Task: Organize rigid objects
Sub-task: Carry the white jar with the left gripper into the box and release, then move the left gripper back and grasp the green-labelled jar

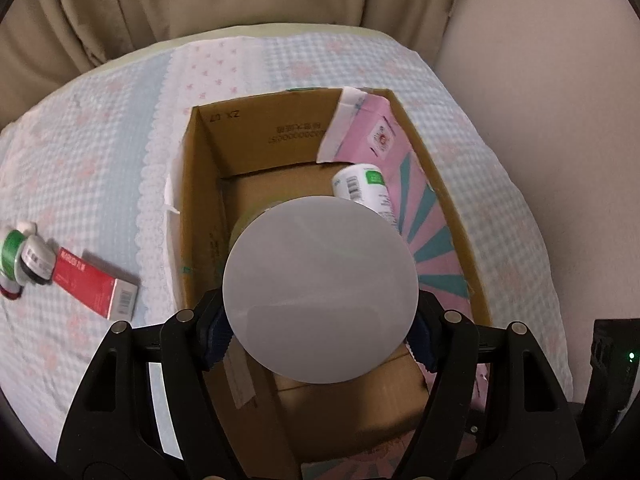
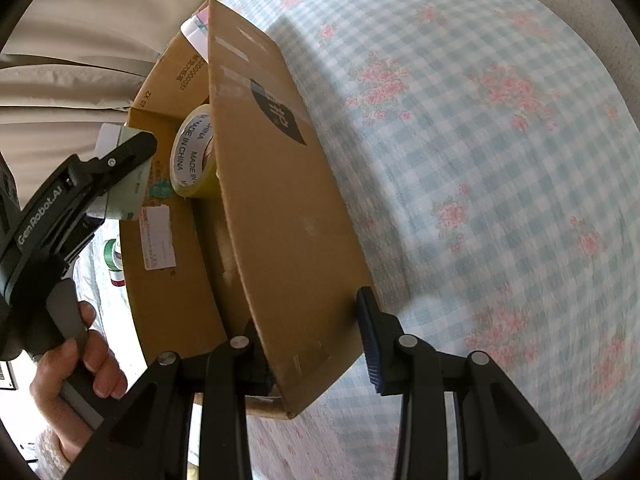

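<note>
My left gripper (image 1: 320, 340) is shut on a round white-lidded container (image 1: 320, 288), held over the open cardboard box (image 1: 196, 200). Inside the box lie a white bottle with a green label (image 1: 364, 186), a pink carton (image 1: 372, 132) and a roll of yellow tape (image 2: 196, 156). My right gripper (image 2: 316, 340) is open, its jaws straddling the box's right wall (image 2: 280, 220) without closing on it. The left gripper also shows in the right wrist view (image 2: 120, 172), holding the pale green container (image 2: 128, 188) above the box.
A red box (image 1: 96, 284) and small green and white bottles (image 1: 24, 256) lie on the checked floral cloth (image 1: 100, 140) left of the box. Curtains (image 1: 200, 0) hang behind. A black device with a green light (image 1: 616, 364) sits at the right edge.
</note>
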Motion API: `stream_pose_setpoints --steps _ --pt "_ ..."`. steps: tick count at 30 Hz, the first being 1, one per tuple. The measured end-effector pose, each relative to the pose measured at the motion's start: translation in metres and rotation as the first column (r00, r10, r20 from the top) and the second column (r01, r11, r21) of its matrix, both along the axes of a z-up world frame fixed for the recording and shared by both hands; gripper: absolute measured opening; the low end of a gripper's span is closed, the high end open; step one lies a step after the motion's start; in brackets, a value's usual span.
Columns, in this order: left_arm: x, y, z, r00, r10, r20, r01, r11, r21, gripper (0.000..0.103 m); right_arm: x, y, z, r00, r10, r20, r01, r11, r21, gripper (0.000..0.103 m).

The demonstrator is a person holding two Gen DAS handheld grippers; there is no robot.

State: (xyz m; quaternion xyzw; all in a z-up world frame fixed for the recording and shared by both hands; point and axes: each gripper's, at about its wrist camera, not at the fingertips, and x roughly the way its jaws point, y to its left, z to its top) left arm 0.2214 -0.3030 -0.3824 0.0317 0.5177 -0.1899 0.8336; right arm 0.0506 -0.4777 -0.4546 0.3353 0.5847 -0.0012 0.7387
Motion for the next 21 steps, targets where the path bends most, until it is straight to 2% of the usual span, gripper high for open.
stream_pose_setpoints --steps 1,2,5,12,21 --pt "-0.003 -0.002 0.003 1.0 -0.016 0.004 0.016 1.0 0.003 0.084 0.0 0.0 0.0 1.0 -0.001 0.0 0.001 1.0 0.001 0.032" --pt "-0.004 -0.004 0.007 1.0 -0.027 0.012 0.027 1.0 0.007 0.102 0.0 0.0 0.0 1.0 -0.001 0.0 0.001 1.0 0.002 0.032" --pt "-0.012 -0.008 0.014 0.998 -0.052 0.03 0.051 0.999 0.013 0.103 0.0 0.001 -0.001 1.0 0.001 -0.002 -0.001 1.0 0.003 0.032" --pt "-0.006 0.002 0.014 1.0 -0.01 0.003 0.01 1.0 -0.021 0.103 0.0 0.001 -0.001 1.0 0.007 -0.002 -0.007 1.0 0.001 0.032" --pt "-0.012 0.023 0.032 1.0 0.017 0.0 -0.017 0.999 -0.032 0.103 0.0 0.003 -0.001 1.0 0.003 -0.004 -0.003 1.0 0.0 0.032"
